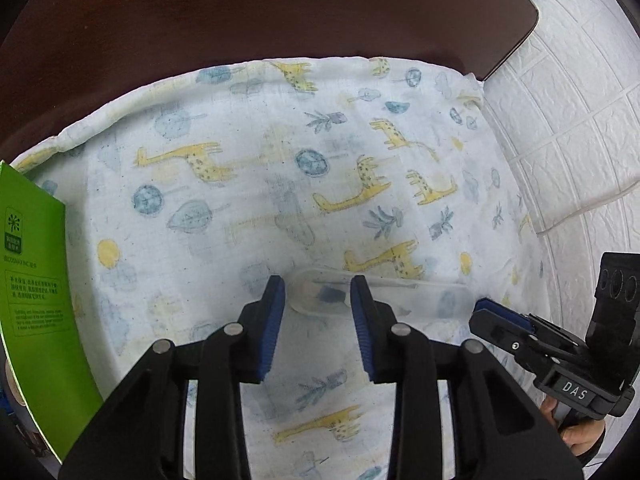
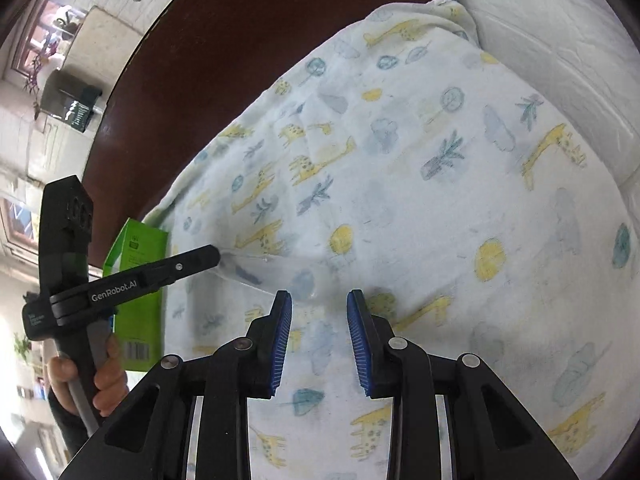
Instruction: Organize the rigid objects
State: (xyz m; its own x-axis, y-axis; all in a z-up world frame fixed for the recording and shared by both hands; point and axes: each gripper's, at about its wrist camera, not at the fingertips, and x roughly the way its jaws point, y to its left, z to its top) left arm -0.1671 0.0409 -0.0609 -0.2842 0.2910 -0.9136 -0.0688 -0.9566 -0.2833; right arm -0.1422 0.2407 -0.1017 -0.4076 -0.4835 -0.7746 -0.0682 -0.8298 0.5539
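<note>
I take the step in hand to be picking up the clear, long plastic case (image 1: 380, 294), which lies flat on the white muslin cloth printed with yellow giraffes and blue trees (image 1: 280, 152). The cloth covers part of a dark brown wooden table (image 1: 240, 12). Everything else I place relative to that case.

My left gripper (image 1: 318, 292) is open, its blue pads on either side of the case's rounded end with a gap on both sides, so nothing is clamped yet. In the right wrist view the same case (image 2: 276, 270) shows just ahead of my right gripper (image 2: 319, 306), which is also open and holds nothing; it sits at the case's opposite end. A green cardboard box (image 1: 32, 280) stands on the far side of the left gripper from the case, apart from it.

To do this well, I judge that I should lower the left gripper until its pads straddle the case's full thickness, keep the fingers square to its long axis, and close slowly. The plastic looks smooth and may slide on the cloth or twist out, so gripping slightly in from the rounded end seems safer. I also want the pads clear of the muslin, or the cloth will come up with the case. The right gripper can steady the far end if it swings.
</note>
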